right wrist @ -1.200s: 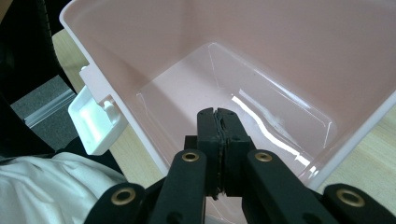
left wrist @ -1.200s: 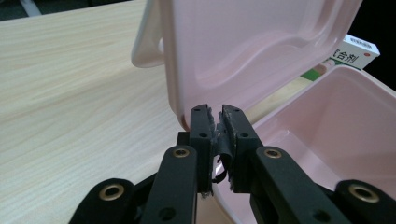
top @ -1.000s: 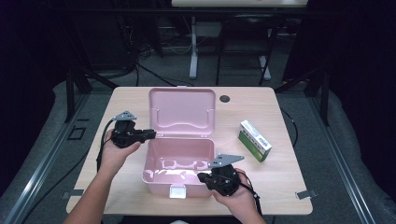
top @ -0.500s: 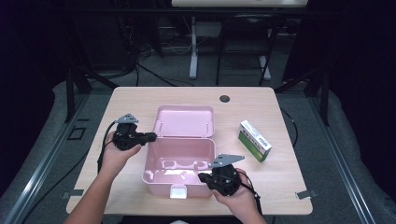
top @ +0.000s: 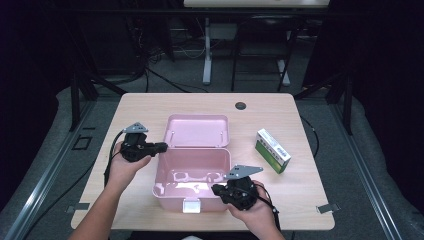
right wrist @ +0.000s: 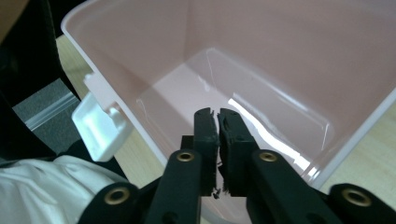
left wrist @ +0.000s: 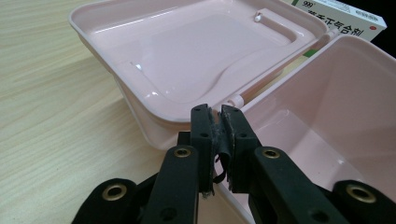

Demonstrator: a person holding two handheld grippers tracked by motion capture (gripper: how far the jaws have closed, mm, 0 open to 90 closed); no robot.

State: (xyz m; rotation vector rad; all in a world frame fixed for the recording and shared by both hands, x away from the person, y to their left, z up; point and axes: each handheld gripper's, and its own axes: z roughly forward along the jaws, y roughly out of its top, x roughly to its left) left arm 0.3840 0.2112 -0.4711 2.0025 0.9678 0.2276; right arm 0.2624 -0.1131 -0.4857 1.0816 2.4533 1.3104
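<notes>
The pink box (top: 192, 172) sits mid-desk (top: 150, 107), its lid (top: 197, 131) laid back flat. The left tool (top: 161, 147), by the left wall, has just been closing; the right tool (top: 216, 189), at the front rim, has just been opening. Both are narrow, with nothing between the jaws. The opening looks done, so draw both straight back without nudging the box, then widen the right for the packet (top: 272, 150).

A lab or recording studio — a lone wooden counter (top: 150, 107) ringed by black curtains (top: 380, 75), floor cables (top: 170, 80) and metal stand legs (top: 206, 55) on grey flooring.
</notes>
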